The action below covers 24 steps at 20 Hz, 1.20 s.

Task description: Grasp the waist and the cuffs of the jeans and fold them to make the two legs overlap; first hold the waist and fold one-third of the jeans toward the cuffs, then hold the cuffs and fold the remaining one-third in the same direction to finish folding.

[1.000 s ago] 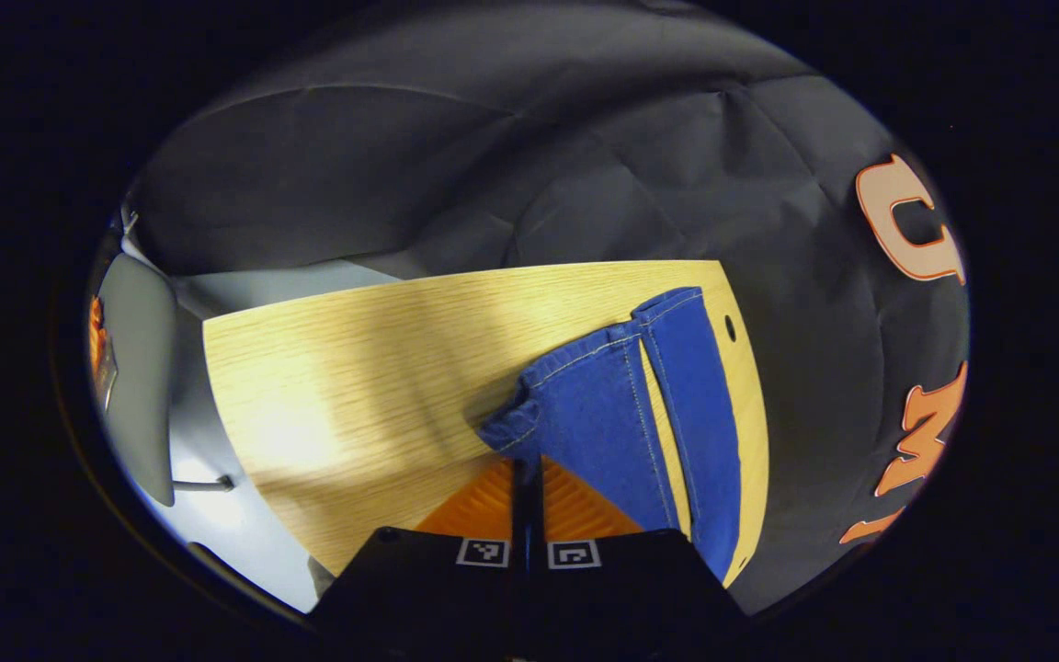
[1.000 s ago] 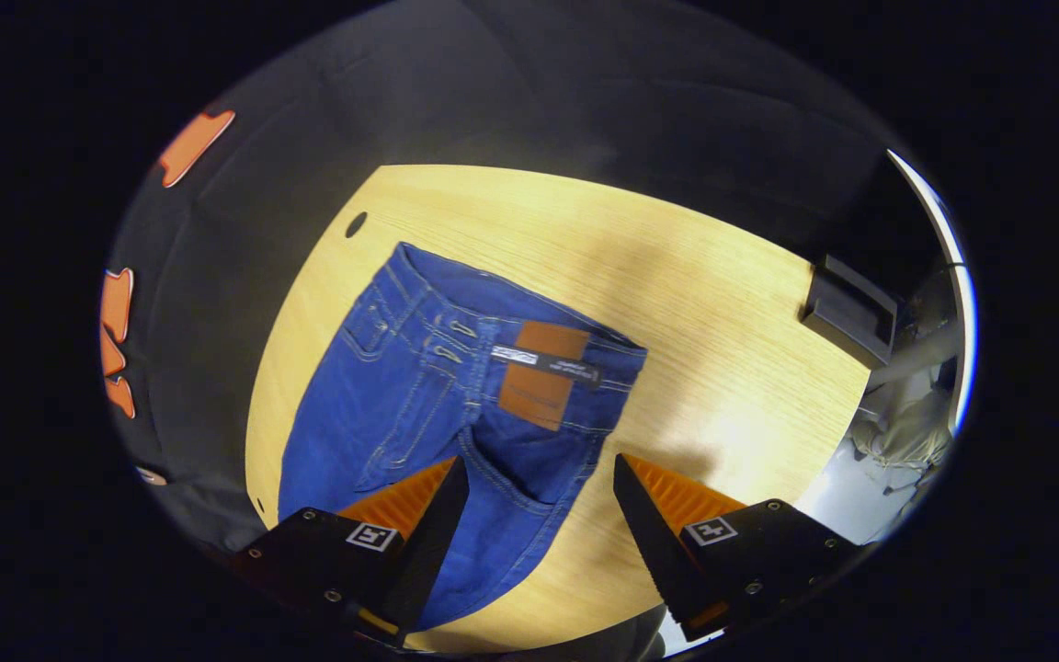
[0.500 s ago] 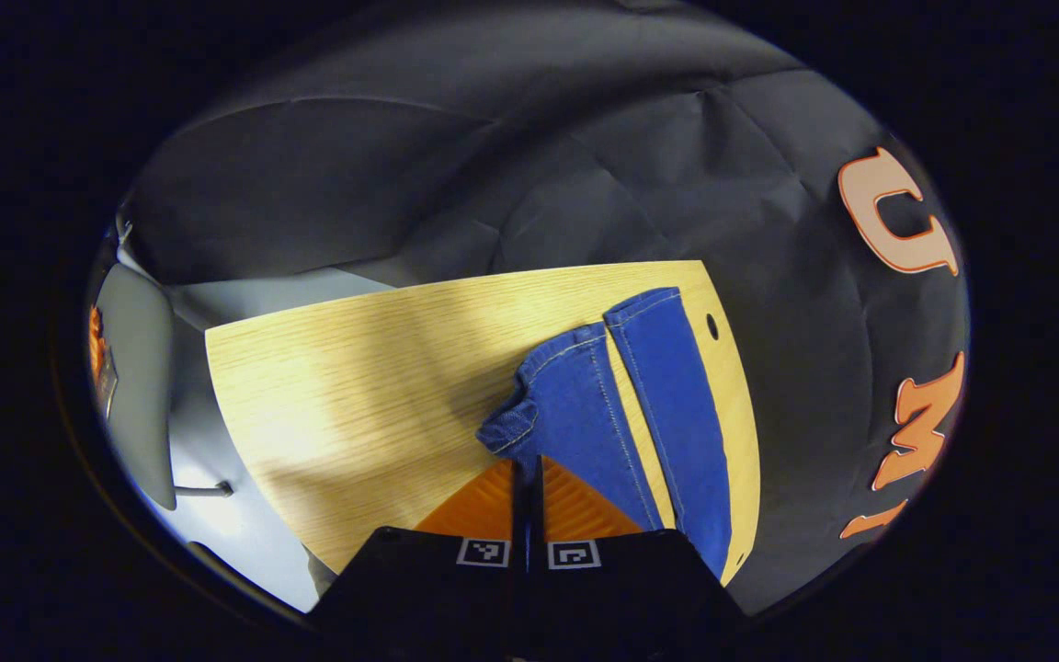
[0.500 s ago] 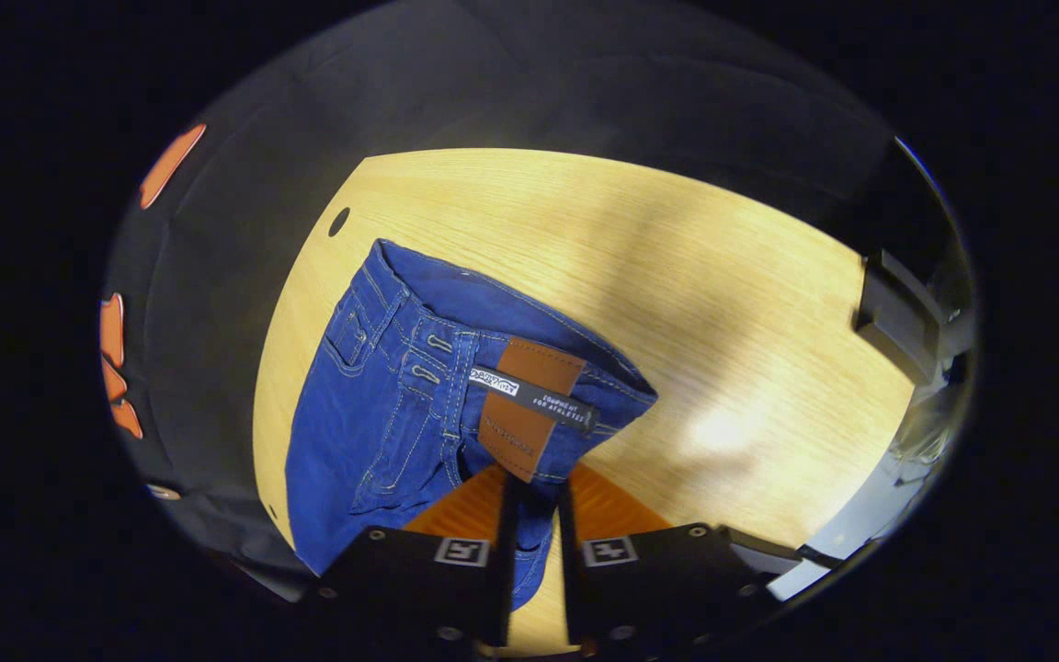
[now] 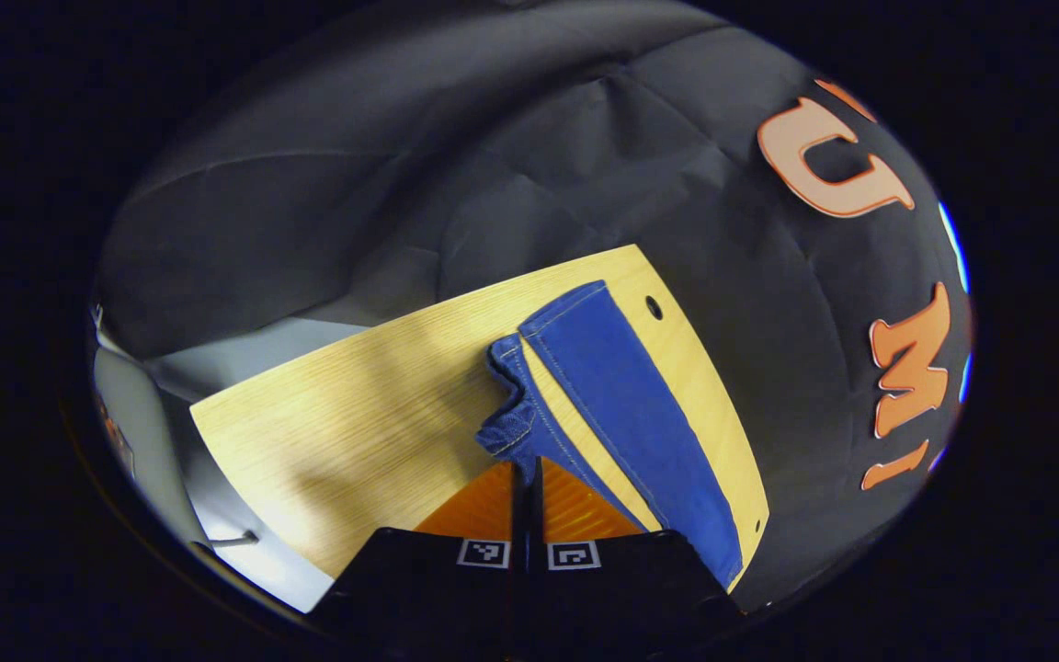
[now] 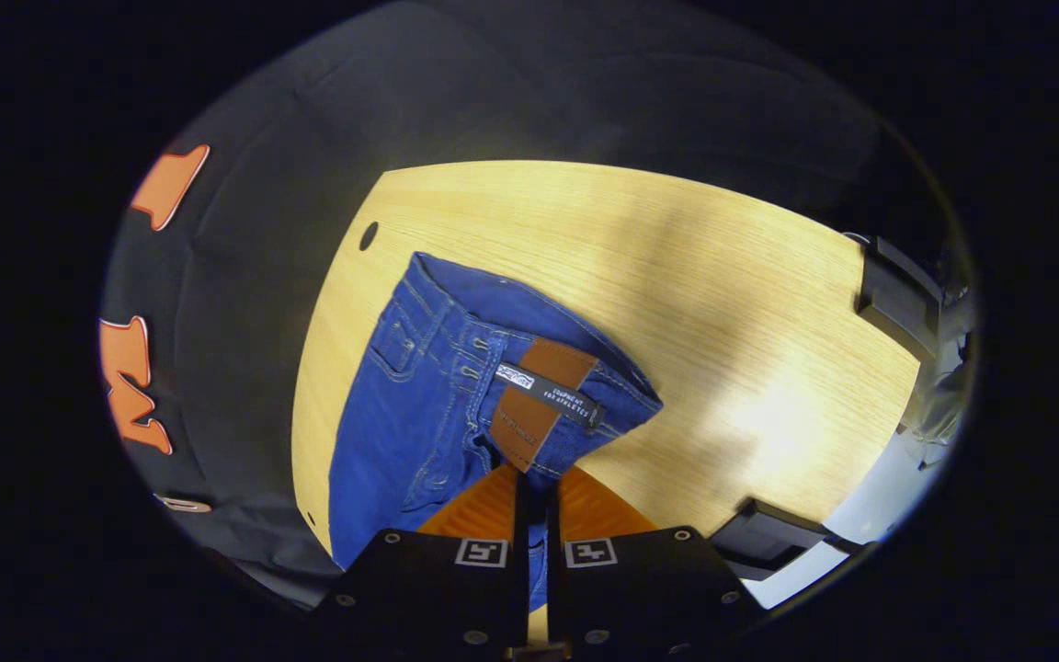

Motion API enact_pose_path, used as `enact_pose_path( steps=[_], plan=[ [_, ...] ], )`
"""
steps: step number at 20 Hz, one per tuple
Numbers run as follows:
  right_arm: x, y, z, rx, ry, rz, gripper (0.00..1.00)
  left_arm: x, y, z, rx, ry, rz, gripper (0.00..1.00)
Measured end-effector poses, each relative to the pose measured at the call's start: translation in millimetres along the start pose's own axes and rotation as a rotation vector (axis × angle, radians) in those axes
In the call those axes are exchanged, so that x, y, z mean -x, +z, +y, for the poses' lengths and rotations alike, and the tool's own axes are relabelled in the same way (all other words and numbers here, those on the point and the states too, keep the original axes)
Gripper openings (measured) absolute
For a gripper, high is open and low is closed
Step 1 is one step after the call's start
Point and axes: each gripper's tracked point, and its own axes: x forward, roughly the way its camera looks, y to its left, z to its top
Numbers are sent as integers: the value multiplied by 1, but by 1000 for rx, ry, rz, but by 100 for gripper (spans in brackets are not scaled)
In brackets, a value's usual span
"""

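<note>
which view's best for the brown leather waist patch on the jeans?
Right gripper view. The brown leather patch sits mid-frame on the jeans waistband, just ahead of the right hand-held gripper, which is shut on the waist denim. The left gripper view looks at the cuff end: two legs on the table, left hand-held gripper clamping one cuff.

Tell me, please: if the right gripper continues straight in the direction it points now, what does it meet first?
The right gripper already pinches the jeans near the waist, so the first thing ahead is the denim itself, at the brown patch. Beyond it lies the table. Depth is hard to judge.
</note>
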Motion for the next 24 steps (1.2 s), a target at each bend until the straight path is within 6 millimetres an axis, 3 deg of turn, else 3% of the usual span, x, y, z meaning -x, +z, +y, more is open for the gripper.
enact_pose_path(
  steps=[7, 12, 16, 20, 22, 24],
  plan=[
    [18, 19, 48, -14, 105, 3, 8, 9, 31, -49, -160, -56, 0, 1],
    [24, 29, 84, 20, 137, 24, 8, 1, 53, -80, -231, -14, 2, 0],
    [18, 45, 106, 26, 131, 46, 8, -11, 79, -92, -211, 45, -1, 1],
    [7, 57, 124, -40, 118, 47, 8, -39, 98, -86, -136, 105, 65, 1],
    [-6, 61, 131, -97, 95, 56, 13, -62, 103, -85, -114, 114, 102, 1],
    [-20, 65, 138, -120, 75, 62, 8, -88, 105, -83, -123, 147, 143, 1]
  ],
)
